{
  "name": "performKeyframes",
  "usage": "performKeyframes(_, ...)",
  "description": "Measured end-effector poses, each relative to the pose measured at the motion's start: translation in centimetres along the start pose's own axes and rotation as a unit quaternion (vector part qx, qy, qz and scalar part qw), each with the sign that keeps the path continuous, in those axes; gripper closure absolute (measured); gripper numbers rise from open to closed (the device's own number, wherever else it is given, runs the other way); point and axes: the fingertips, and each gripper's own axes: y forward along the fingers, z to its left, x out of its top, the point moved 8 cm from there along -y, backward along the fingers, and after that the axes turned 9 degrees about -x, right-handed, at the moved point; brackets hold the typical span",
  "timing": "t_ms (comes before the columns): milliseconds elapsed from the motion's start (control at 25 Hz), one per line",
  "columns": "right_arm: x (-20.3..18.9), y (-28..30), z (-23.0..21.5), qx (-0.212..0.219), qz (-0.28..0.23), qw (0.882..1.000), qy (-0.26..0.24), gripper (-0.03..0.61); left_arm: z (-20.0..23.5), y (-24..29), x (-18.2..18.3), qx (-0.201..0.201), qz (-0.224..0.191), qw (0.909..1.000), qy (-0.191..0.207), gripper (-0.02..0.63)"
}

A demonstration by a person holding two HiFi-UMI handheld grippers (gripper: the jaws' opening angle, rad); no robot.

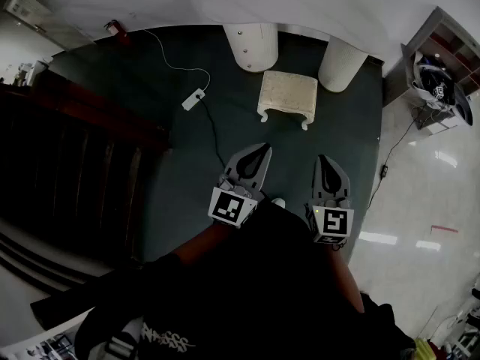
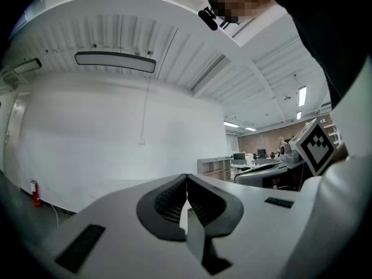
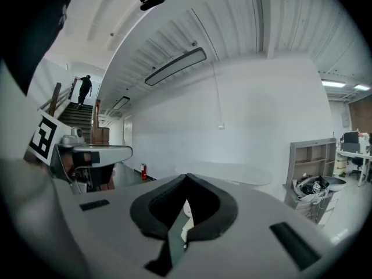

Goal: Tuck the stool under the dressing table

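Sitting on open carpet (image 1: 187, 163), stool (image 1: 287, 96) faces the gap under dressing table (image 1: 262, 6).

white corded adapter (image 1: 193, 99) lies on dark carpet (image 1: 135, 88).

The stool (image 1: 287, 96) is cream with faint mottling; the carpet (image 1: 180, 178) is dark teal. The dressing table (image 1: 247, 2) is plain white, legs included. The left gripper (image 1: 262, 150) and right gripper (image 1: 324, 160) are pale grey with black pads and black-and-white square markers. The power strip (image 1: 193, 99) is white, the tile floor (image 1: 420, 193) glossy off-white, the staircase (image 1: 75, 163) dark brown
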Motion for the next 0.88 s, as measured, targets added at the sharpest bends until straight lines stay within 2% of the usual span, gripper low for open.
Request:
performKeyframes(360, -1.1, 1.5, -0.5, 0.028, -0.007, 0.998, 0.063, 0.540, 1.6, 0.6, -1.5, -0.002, 0.013, 0.9997, -0.021, 0.597)
performKeyframes(560, -1.8, 3.9, -0.5, 0.018, 0.010, 0.999, 0.033, 0.538, 4.4, 1.9, -3.8, -0.010, 0.042, 0.9983, -0.039, 0.597)
performKeyframes(760, -1.9, 7.8, -1.5, 0.046, 0.015, 0.999, 0.017, 0.538, 8.3, 5.3, -5.1, -0.005, 0.046, 0.9970, -0.063, 0.597)
performKeyframes(880, -1.2, 11.1, -1.9, 0.043, 0.017, 0.999, 0.014, 0.538, 10.9, 7.4, -5.6, -0.010, 0.049, 0.9964, -0.069, 0.597)
